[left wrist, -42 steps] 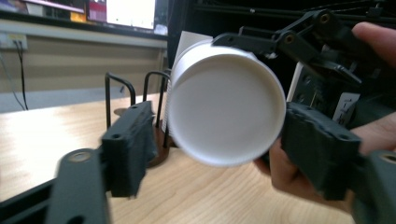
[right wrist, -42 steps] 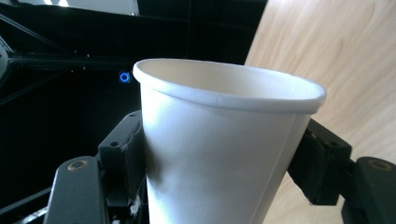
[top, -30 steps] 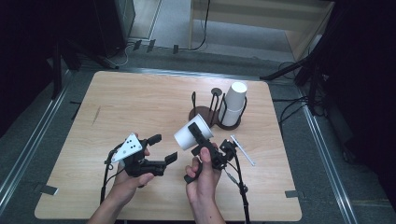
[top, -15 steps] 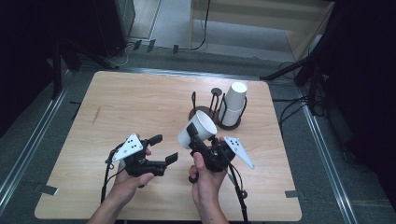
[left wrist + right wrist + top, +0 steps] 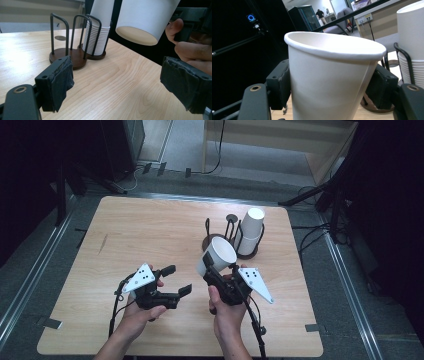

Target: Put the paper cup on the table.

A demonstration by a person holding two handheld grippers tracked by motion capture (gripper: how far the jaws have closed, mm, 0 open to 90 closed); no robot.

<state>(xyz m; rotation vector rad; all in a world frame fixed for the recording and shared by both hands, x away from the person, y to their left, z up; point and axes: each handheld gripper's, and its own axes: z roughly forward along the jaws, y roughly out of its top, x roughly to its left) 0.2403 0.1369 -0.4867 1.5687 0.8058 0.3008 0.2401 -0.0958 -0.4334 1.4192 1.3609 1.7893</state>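
Two grippers work above the table [image 5: 150, 230]: the left gripper [image 5: 177, 280] hovers released, jaws spread, ready to assist; the right gripper [image 5: 206, 266] clamps one cup [image 5: 218, 255] by its wall, tilted and clear of the stack [image 5: 250, 232] in the rack [image 5: 215, 237].

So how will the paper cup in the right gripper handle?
The cup is thin-walled paper, so probably light and easily crushed. The right gripper clamps its sides; a hard squeeze could buckle it. Tapered, smooth walls might let it slip.
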